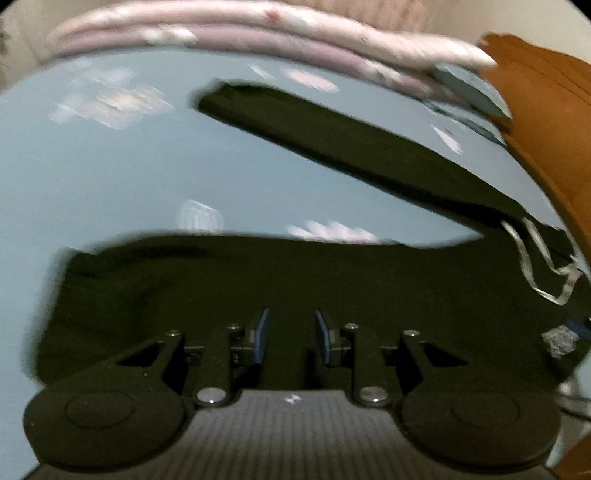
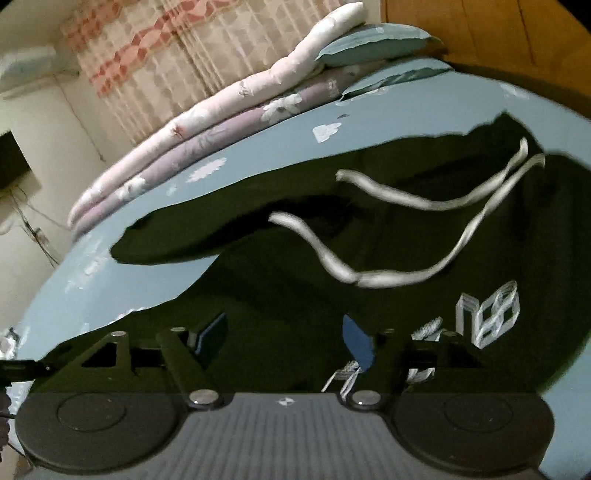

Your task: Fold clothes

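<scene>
Black hoodie [image 2: 369, 236] flat on blue floral bedsheet [image 1: 110, 166]; sleeve [image 1: 351, 144] extends away toward folded quilts [image 1: 221, 33] in left view; white drawstrings [image 2: 424, 236] and white print visible; left gripper [image 1: 291, 334] jaws narrowly apart, whether fabric pinched cannot tell; right gripper [image 2: 284, 341] jaws wide apart above fabric; patterned curtain [image 2: 147, 48] behind bed.

A bed [image 2: 258, 155] under a pale blue sheet with white flower prints fills the room's middle. Along the bed's far edge lies a folded pink and lilac quilt [image 2: 207, 122] with a blue pillow [image 2: 369, 46] on its end, and behind the quilt hangs a beige curtain [image 2: 147, 55] with red patterned bands. A brown wooden headboard [image 2: 498, 33] stands just beside the pillow, and a cream wall [image 2: 44, 122] runs left of the curtain under dim indoor light.
</scene>
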Motion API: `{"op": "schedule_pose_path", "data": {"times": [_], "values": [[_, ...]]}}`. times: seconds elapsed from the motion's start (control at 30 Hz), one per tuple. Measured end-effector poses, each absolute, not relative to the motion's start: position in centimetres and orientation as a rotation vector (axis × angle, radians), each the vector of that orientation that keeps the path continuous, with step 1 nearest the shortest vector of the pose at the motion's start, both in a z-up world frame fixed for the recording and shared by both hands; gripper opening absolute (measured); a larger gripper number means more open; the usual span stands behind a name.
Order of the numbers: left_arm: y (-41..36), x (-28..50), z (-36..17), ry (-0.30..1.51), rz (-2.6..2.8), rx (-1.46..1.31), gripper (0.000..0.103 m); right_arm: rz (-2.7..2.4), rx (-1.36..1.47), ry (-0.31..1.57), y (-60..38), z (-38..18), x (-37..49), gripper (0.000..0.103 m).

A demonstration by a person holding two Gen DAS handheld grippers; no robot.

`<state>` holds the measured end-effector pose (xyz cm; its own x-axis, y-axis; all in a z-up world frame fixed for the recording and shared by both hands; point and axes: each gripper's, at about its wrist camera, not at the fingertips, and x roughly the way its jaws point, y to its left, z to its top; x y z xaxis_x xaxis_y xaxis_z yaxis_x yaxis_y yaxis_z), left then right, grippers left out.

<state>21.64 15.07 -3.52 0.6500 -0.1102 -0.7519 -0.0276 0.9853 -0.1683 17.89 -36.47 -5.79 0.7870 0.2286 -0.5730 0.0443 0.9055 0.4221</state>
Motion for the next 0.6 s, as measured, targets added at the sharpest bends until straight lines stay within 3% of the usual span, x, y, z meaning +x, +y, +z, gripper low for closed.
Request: {"op": "schedule_pose_path", "data": {"times": [0.17,0.4,0.6], "values": [[21.7,18.8,-2.0,0.761,0.133,-0.103,0.036,0.108,0.41,0.661,-34.3,-7.0,15.8,0.074],[26.8,19.8,-5.5,0.778,0.15,-0.156,0.036,0.136,0.437,0.624,-32.8,-7.4,13.6,0.074],[26.2,21.4,-7.5,0.837,0.106,-0.148,0.037,0.087,0.392,0.599,-32.6,-6.6,11.1,0.077]]}}
